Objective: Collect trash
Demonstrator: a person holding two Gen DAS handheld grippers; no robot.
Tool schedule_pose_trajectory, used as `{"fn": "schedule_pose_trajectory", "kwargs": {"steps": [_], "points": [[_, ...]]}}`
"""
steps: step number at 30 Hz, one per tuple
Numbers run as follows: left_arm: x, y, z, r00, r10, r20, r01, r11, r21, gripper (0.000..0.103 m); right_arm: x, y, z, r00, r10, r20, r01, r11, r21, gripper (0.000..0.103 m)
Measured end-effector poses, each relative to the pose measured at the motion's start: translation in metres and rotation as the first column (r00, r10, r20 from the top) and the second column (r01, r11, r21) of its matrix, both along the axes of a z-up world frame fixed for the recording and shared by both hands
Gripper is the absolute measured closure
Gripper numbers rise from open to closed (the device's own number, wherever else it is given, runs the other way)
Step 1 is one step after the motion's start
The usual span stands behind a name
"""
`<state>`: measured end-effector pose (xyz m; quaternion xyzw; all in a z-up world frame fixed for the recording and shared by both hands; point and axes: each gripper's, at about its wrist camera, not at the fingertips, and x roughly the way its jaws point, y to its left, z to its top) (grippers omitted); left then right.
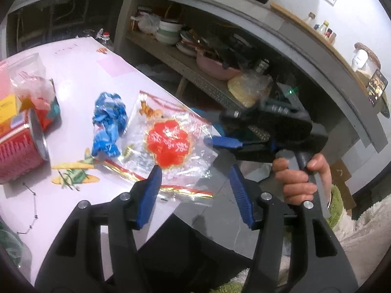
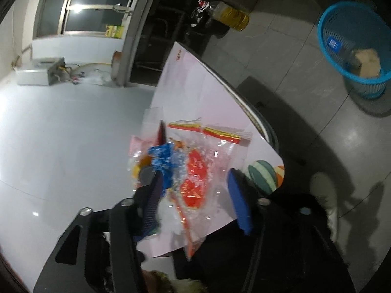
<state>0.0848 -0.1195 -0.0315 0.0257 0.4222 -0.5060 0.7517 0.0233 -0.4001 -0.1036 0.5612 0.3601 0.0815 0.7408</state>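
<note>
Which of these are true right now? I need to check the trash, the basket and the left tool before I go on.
1. The red can lies on its side on the table. True.
2. The blue basket stands on the table. False: it stands on the floor, off to one side of the table.
3. The blue basket is empty. False: some things already lie inside it.
4. The left tool is shut on the blue wrapper. False: its jaws stand open at the near edge of the clear bag, and the wrapper lies beyond them, untouched.
5. The clear bag reaches past the table's edge. True.
</note>
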Motion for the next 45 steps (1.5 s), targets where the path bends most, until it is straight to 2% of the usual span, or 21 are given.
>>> {"fn": "schedule_pose_trajectory", "kwargs": {"steps": [3, 7, 12, 17, 21, 25, 30, 31, 34, 38, 45], "points": [[0.005, 0.004, 0.003, 0.999, 0.034, 0.014, -0.034, 0.999, -0.002, 0.049, 0.001, 0.004, 0.005, 0.999, 0.003, -0.032, -0.006, 0.996, -0.094, 0.066], [0.014, 0.007, 0.005, 0.995, 0.092, 0.027, -0.092, 0.996, 0.011, 0.049, 0.003, 0.014, 0.014, 0.996, 0.004, -0.084, -0.026, 0.962, -0.27, 0.089], [0.03, 0.005, 0.01, 0.986, 0.158, 0.055, -0.16, 0.987, 0.028, 0.049, 0.003, 0.019, 0.019, 0.996, 0.017, -0.093, -0.051, 0.921, -0.385, 0.095], [0.054, -0.009, 0.005, 0.956, 0.265, 0.126, -0.283, 0.946, 0.158, 0.049, -0.005, 0.007, 0.029, 0.997, -0.003, -0.076, -0.03, 0.901, -0.433, 0.096], [0.07, -0.025, -0.006, 0.941, 0.286, 0.179, -0.325, 0.913, 0.246, 0.05, -0.016, -0.007, 0.031, 0.998, -0.027, -0.063, -0.003, 0.899, -0.438, 0.097], [0.079, -0.035, -0.013, 0.949, 0.277, 0.148, -0.31, 0.907, 0.286, 0.062, -0.022, -0.017, 0.028, 0.998, -0.04, -0.054, 0.014, 0.907, -0.421, 0.097], [0.078, -0.04, -0.018, 0.95, 0.264, 0.168, -0.307, 0.894, 0.327, 0.082, -0.026, -0.022, 0.023, 0.999, -0.038, -0.033, 0.024, 0.934, -0.357, 0.098], [0.078, -0.041, -0.018, 0.949, 0.262, 0.175, -0.307, 0.894, 0.328, 0.088, -0.027, -0.024, 0.022, 0.999, -0.039, -0.029, 0.026, 0.938, -0.346, 0.098], [0.075, -0.042, -0.018, 0.947, 0.259, 0.191, -0.31, 0.893, 0.327, 0.091, -0.032, -0.029, 0.021, 0.999, -0.048, -0.012, 0.042, 0.95, -0.31, 0.099], [0.072, -0.045, -0.012, 0.943, 0.259, 0.208, -0.316, 0.895, 0.315, 0.093, -0.042, -0.041, 0.019, 0.997, -0.071, 0.015, 0.072, 0.964, -0.255, 0.099], [0.061, -0.059, 0.017, 0.944, 0.238, 0.23, -0.293, 0.923, 0.25, 0.094, -0.065, -0.065, 0.026, 0.987, -0.147, 0.058, 0.156, 0.962, -0.226, 0.1]]}}
